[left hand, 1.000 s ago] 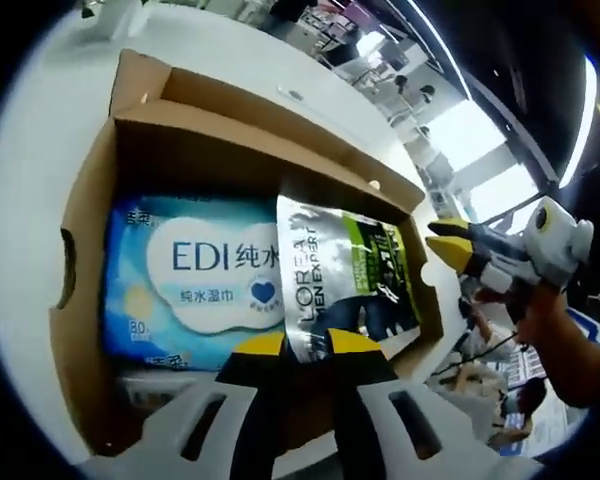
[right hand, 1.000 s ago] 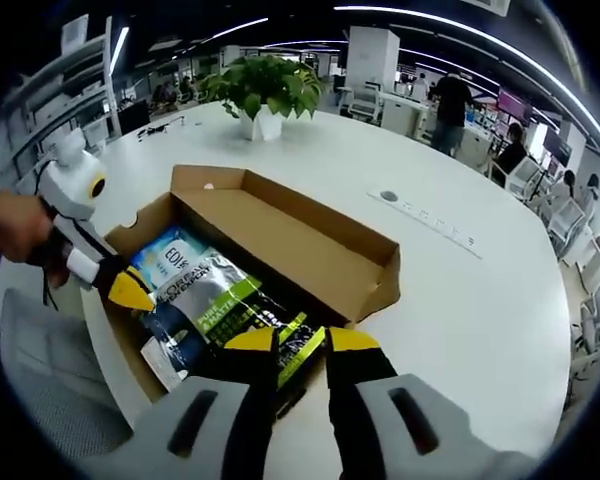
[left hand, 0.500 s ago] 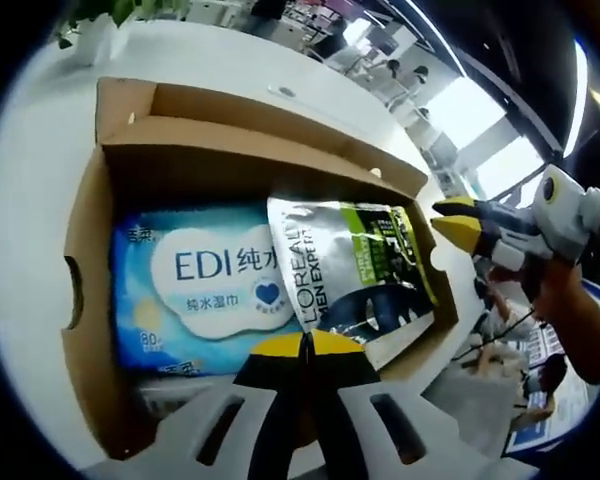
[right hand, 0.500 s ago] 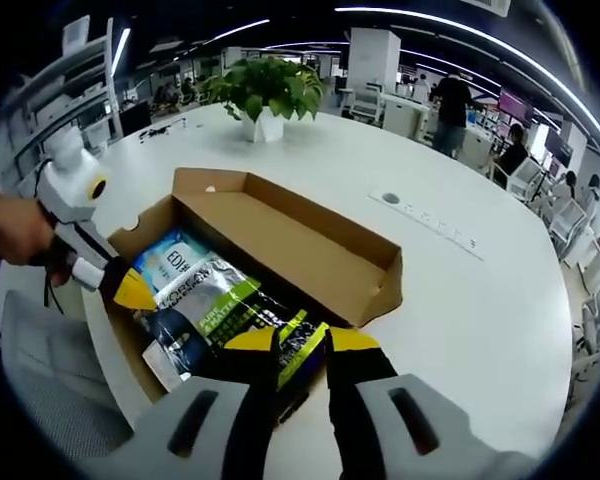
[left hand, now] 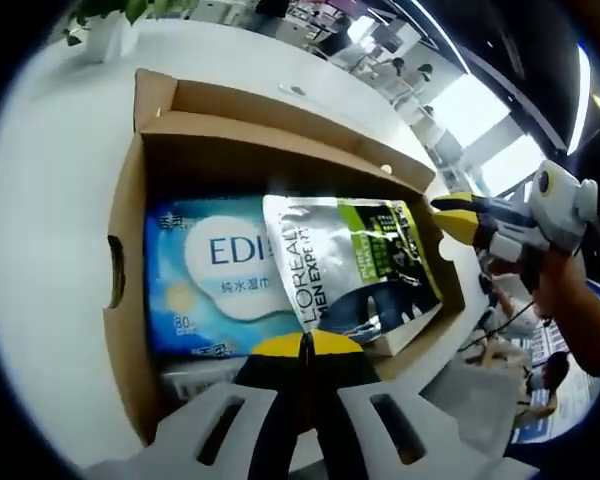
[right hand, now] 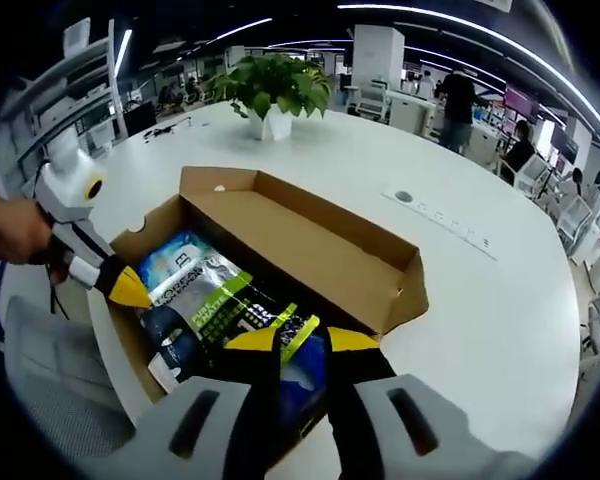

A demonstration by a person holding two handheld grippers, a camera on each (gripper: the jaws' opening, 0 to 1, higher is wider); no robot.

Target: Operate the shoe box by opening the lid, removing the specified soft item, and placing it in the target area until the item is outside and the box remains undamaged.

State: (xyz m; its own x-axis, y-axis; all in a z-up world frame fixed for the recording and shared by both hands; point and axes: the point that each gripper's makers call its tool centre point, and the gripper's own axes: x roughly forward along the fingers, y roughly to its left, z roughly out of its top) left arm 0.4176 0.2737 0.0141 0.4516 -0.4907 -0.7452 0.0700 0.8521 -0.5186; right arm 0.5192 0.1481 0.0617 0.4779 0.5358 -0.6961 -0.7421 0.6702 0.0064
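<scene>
Shoe box (right hand: 310, 255) open on the white worktop (right hand: 480, 330), lid folded back, near the worktop edge closest to the person. Inside, lying flat: a silver-and-green pouch (left hand: 355, 270), overlapping a blue wet-wipes pack (left hand: 215, 280).

Left tongs (left hand: 302, 345) pressed together at the tips, clamped on the pouch's near edge as far as the left gripper view lets on. Right tongs (right hand: 302, 340) narrowly parted, holding nothing, hovering over the other end of the pouch.

Probably light, limp and slick: glossy film, likely to sag and slide. Best gripped on the flat sealed edge, not the belly; lifted straight up, clear of the cardboard walls.
</scene>
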